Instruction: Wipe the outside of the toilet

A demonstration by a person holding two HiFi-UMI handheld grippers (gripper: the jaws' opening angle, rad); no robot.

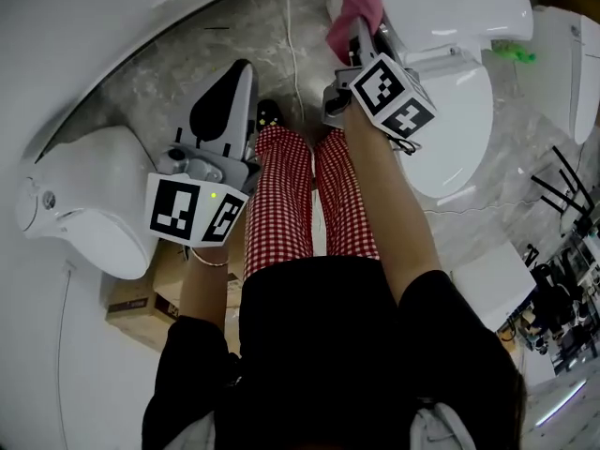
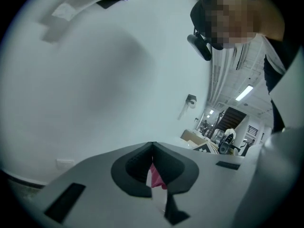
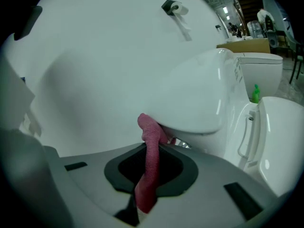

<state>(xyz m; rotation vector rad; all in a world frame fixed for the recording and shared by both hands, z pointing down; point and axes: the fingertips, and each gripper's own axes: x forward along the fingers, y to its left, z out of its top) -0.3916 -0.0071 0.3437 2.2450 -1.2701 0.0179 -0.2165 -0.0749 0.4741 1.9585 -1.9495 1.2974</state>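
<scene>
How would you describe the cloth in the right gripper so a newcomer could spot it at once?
Find the white toilet at the head view's upper right, then the right gripper reaching toward it. Clamped in its jaws is the cloth: a rolled pink strip, the only pink thing amid all that white porcelain.

We can't make out any readable text here. The cubes on the left gripper [image 1: 239, 73] and right gripper [image 1: 361, 40] only carry black-and-white square patterns. The cardboard box's [image 1: 139, 309] print is too small to read.

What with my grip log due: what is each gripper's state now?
Left gripper: closed, tips touching.
Right gripper: closed on the pink cloth.
</scene>
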